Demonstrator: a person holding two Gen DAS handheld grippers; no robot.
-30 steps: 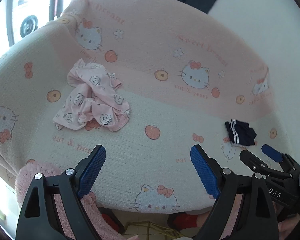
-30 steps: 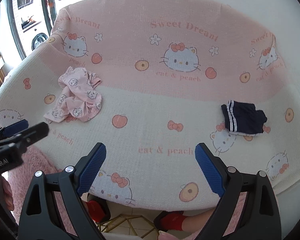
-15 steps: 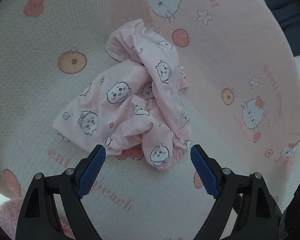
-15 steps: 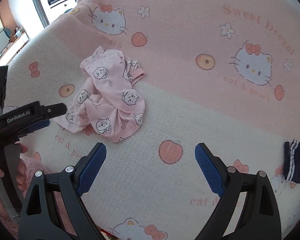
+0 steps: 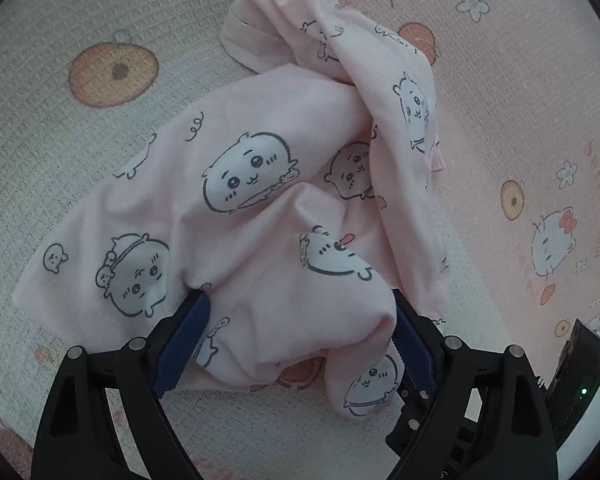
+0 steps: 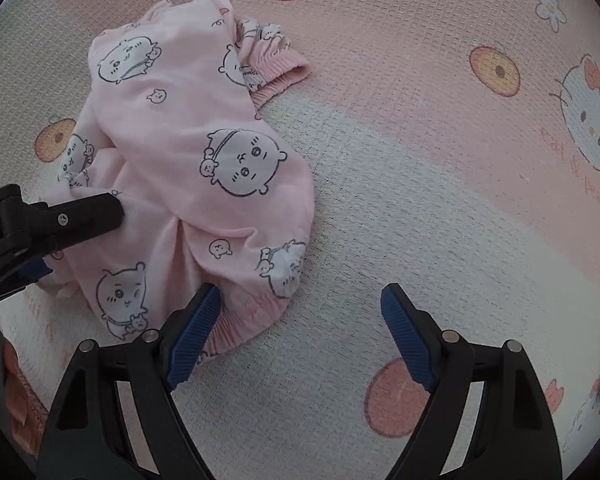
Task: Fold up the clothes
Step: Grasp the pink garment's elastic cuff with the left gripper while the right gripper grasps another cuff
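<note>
Folding not begun, by the look of it. The crumpled pale-pink cotton garment with cartoon-animal print (image 5: pixel 260 200) lies in a bunched heap, twisted over itself, no flat panel or clean crease anywhere. Gathered elastic cuffs show at its far end and near edge in the right wrist view; likely small pyjama bottoms, though I cannot be sure of the type. It rests on the pink-and-cream waffle-weave blanket with cat and peach prints (image 6: pixel 420 240), roughly on the line where the pink band meets the cream band. Whatever lies under the blanket is hidden.

Left tongs (image 5: pixel 300 336): wide apart, pushed into the near side of the heap. A raised fold of cloth sits between the two blue ribbed pads, touching or almost touching both, but not pinched; nothing held yet. In the right wrist view the same tongs (image 6: pixel 72 240) enter from the left, the tip of one black finger pressing against the garment.

Right tongs (image 6: pixel 300 324): also wide apart, holding nothing. Left pad sits at the gathered cuff on the garment's near edge; right pad is over bare blanket, well apart from the cloth.

Left to do, as I judge it: close on the cloth, spread the garment flat, then all the folds.
</note>
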